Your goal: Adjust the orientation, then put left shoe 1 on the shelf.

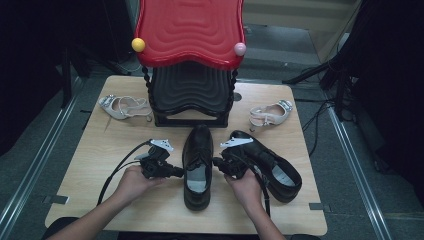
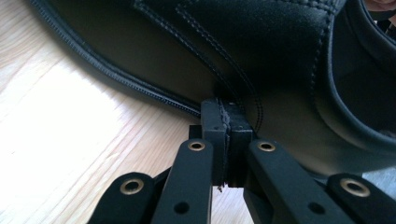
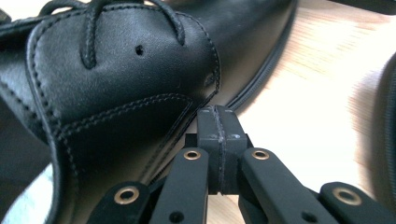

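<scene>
A black leather lace-up shoe (image 1: 198, 165) lies in the middle of the wooden table (image 1: 90, 165), toe pointing away from me. My left gripper (image 1: 181, 172) is shut with nothing in it, its tip against the shoe's left side (image 2: 187, 60). From the other side my right gripper (image 1: 216, 162) is also shut and empty, its tip at the shoe's right flank (image 3: 116, 93) below the laces (image 3: 88, 42). A second black shoe (image 1: 272, 165) lies to the right, angled, behind my right hand.
A red and black tiered rack (image 1: 190, 60) stands at the back centre. A white sandal (image 1: 122, 106) lies at the back left and another (image 1: 271, 114) at the back right. Cables trail from both grippers over the table's front.
</scene>
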### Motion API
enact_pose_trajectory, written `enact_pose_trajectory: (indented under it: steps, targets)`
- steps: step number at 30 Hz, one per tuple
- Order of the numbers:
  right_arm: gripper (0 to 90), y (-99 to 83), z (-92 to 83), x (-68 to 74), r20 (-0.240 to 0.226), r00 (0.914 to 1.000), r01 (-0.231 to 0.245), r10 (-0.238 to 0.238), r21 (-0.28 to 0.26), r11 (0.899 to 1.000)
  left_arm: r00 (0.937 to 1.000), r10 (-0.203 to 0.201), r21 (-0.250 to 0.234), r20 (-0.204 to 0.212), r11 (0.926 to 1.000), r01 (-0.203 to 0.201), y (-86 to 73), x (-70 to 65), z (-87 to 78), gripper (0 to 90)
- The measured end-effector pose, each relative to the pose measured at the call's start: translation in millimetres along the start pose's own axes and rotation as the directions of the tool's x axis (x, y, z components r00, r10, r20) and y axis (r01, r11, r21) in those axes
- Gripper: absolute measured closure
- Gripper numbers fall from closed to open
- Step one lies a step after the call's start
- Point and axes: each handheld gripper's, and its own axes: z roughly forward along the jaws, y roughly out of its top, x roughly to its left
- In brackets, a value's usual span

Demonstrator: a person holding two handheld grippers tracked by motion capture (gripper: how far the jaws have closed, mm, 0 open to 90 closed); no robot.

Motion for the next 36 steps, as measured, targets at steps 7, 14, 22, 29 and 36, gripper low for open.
enact_pose_trajectory:
  steps: [7, 14, 22, 29, 36]
  targets:
    - [90.0, 0.3, -1.9, -6.8, 0.002, 0.9999, 0.011, -0.011, -0.005, 1.0, 0.9989, 0.026, 0.01, -0.04, 0.9996, -0.026, 0.9, -1.4, -1.5, 83.0]
    - [73.1, 4.5, -22.5, -11.2, -0.026, 0.999, -0.036, 0.035, -0.041, 0.998, 0.9965, 0.028, -0.039, -0.079, 0.9987, -0.031, 1.7, 6.1, -25.7, 58.1]
    - [66.3, 7.0, -46.7, -5.0, -0.044, 0.994, -0.101, 0.1, -0.021, 0.995, 0.9976, 0.032, -0.084, -0.061, 0.9958, -0.037, 5.5, 9.2, -48.3, 79.2]
    - [62.7, 12.2, -61.0, 5.8, -0.068, 0.9941, -0.086, 0.084, -0.025, 0.996, 0.9952, 0.051, -0.092, -0.083, 0.994, -0.058, 16.8, 12.1, -65.4, 85.6]
    - [62.2, 17.6, -67.0, 21.4, -0.119, 0.9909, -0.064, 0.063, -0.011, 0.998, 0.9918, 0.082, -0.102, -0.098, 0.9906, -0.092, 38.4, 8.1, -86.0, 89.1]
